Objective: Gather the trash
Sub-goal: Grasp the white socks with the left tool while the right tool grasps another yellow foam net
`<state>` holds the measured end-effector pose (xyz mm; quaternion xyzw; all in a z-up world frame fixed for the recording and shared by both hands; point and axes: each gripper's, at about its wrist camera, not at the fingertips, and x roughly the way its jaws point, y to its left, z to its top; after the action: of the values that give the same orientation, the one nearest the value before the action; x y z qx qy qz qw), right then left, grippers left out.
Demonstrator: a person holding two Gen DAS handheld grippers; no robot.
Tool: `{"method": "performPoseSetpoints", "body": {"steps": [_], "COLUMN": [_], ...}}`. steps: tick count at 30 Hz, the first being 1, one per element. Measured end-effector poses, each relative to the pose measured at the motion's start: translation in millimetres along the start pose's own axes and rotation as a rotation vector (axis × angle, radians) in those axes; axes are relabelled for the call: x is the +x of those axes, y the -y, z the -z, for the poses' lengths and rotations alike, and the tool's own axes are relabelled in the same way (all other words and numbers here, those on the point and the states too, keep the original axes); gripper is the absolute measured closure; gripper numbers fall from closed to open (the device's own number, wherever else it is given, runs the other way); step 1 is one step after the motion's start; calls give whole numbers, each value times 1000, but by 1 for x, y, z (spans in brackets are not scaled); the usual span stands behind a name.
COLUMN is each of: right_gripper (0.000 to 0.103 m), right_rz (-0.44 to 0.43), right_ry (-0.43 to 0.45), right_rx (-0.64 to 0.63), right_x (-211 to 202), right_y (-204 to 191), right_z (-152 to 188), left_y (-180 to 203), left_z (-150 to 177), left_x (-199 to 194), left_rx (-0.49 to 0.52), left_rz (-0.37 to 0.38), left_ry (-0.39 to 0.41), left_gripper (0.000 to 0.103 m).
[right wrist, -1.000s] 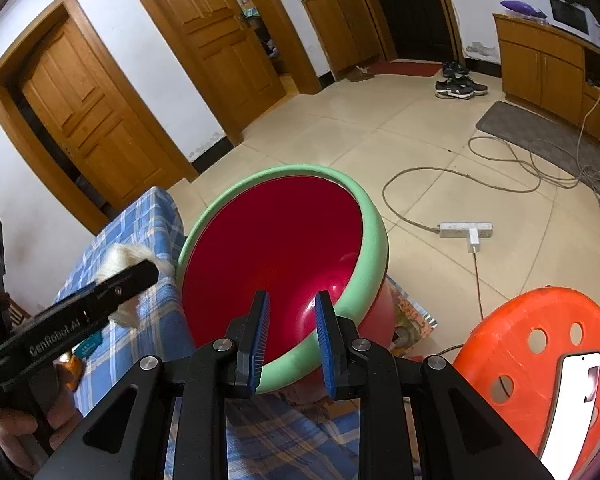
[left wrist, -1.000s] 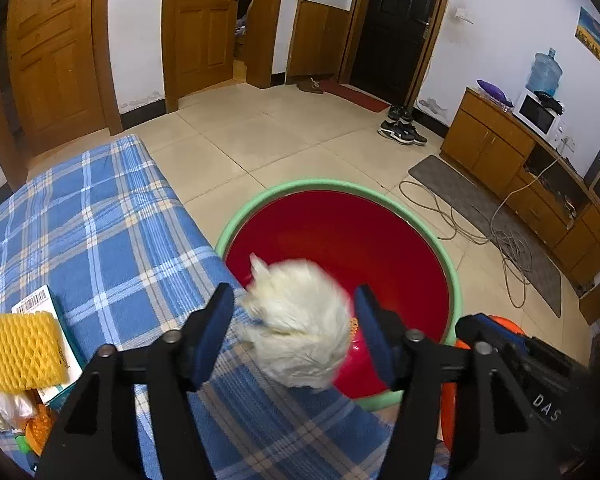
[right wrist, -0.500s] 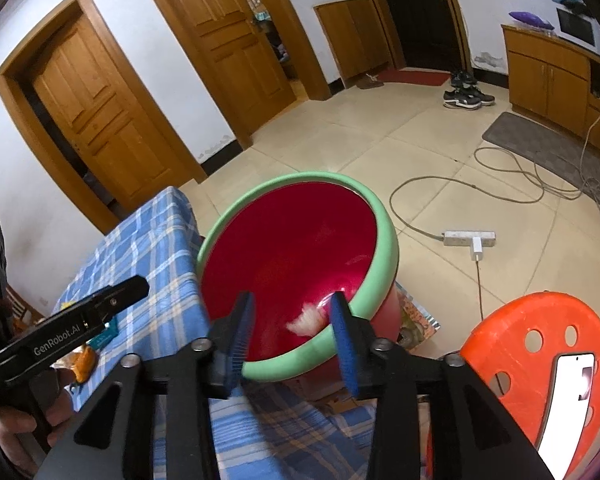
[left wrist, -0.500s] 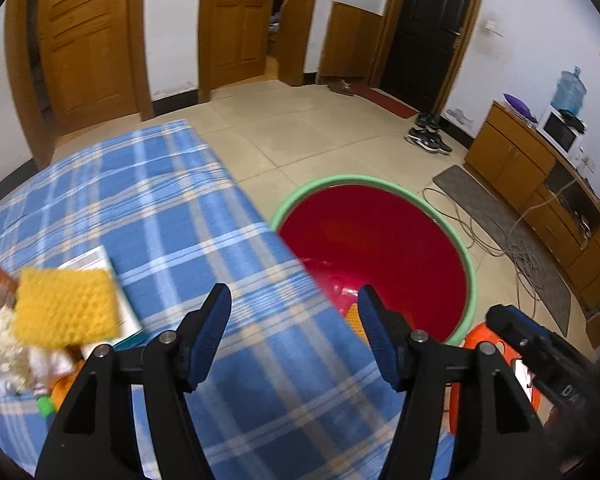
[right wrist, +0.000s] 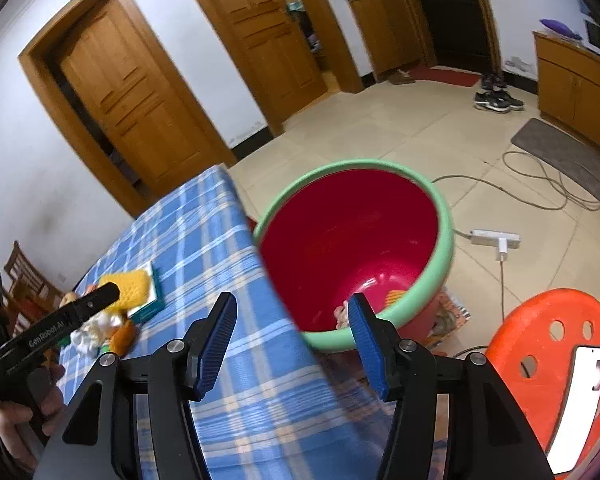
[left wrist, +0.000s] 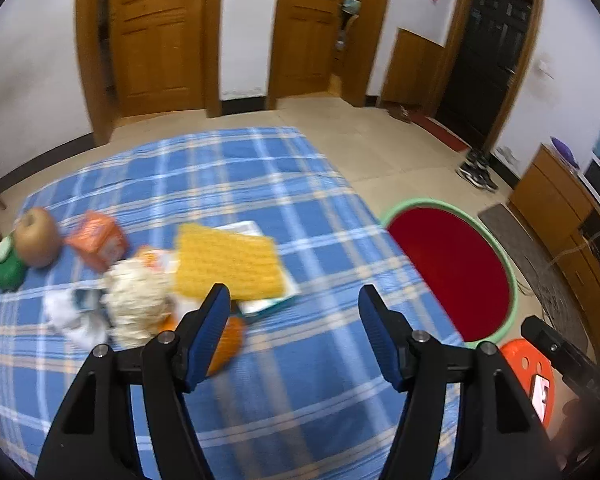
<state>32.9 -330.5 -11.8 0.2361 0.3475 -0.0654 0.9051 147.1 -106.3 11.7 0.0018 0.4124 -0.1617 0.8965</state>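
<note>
The blue plaid table ended just beside the red basin, which stood on bare tiled floor with an orange stool near it. Trash, including a yellow foam net and white wad, lay clustered on the table, well apart from its basin-side edge. The left gripper hung released and empty over the table; the right gripper, jaws just opening, held nothing at that edge.

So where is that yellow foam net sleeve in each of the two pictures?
Left wrist view: the yellow foam net sleeve lies left of centre on the blue checked cloth, just above the left blue pad.
Right wrist view: it sits small at far left, beside the black tip of the other tongs.
Shared landmark: the red basin with green rim beside the cloth.
</note>
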Motion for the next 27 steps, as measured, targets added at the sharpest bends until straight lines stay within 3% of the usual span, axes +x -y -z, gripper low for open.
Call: {"method": "performPoseSetpoints", "body": {"steps": [17,22,27], "right_gripper": [43,43,36], "right_rz": [-75,-110,-155], "right_ry": [-92,-109,-127], "right_rx": [-145,-181,-213], "right_x": [35,52,73], "right_y": [-80,-105,-133], "right_z": [6,-1,-8], "left_y": [-126,-157,-174], "left_z": [23,31,34], "left_x": [-24,-17,-3], "left_rx": [-177,-230,-264], "left_rz": [-200,-228,-238], "left_ry": [26,8,-15], "left_gripper": [35,35,35]}}
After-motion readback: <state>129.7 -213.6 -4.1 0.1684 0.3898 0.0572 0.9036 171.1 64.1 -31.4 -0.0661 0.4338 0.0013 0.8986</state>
